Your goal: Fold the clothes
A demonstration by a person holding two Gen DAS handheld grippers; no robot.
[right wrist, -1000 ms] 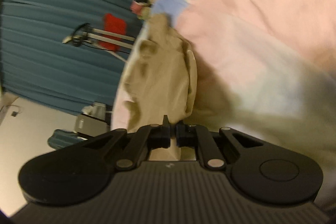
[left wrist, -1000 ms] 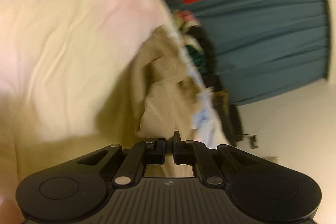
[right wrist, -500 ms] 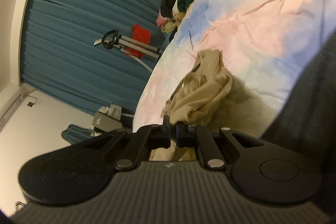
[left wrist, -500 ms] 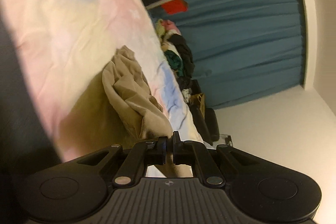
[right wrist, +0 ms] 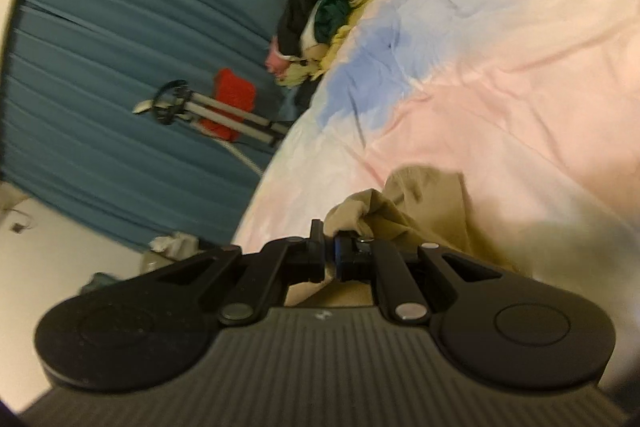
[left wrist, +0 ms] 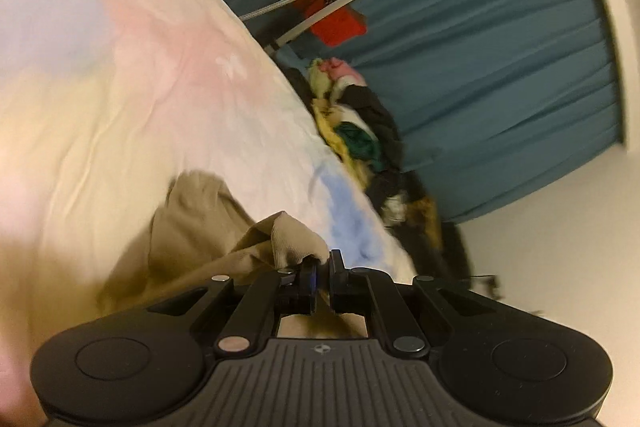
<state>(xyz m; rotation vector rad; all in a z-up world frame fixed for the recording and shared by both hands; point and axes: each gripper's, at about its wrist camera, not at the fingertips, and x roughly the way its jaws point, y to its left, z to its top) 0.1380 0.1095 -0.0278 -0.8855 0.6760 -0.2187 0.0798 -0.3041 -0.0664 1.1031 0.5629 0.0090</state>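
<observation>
A tan corduroy garment (left wrist: 208, 227) lies bunched on a pastel tie-dye bed sheet (left wrist: 120, 75). My left gripper (left wrist: 322, 261) is shut on a fold of the tan garment at its near edge. In the right wrist view the same tan garment (right wrist: 416, 207) shows bunched on the sheet (right wrist: 500, 47), and my right gripper (right wrist: 329, 241) is shut on another edge of it. Both views are tilted sideways. The part of the garment below the grippers is hidden.
A pile of mixed clothes (left wrist: 356, 123) lies at the bed's far edge, also seen in the right wrist view (right wrist: 328, 11). A teal curtain (left wrist: 500, 47) hangs behind. A red-and-metal stand (left wrist: 332, 11) stands by the curtain. White floor (right wrist: 60, 247) lies beside the bed.
Both grippers have stayed shut on the tan garment while the views swung. The garment has dropped from a hanging bunch to a low heap close to the sheet.
</observation>
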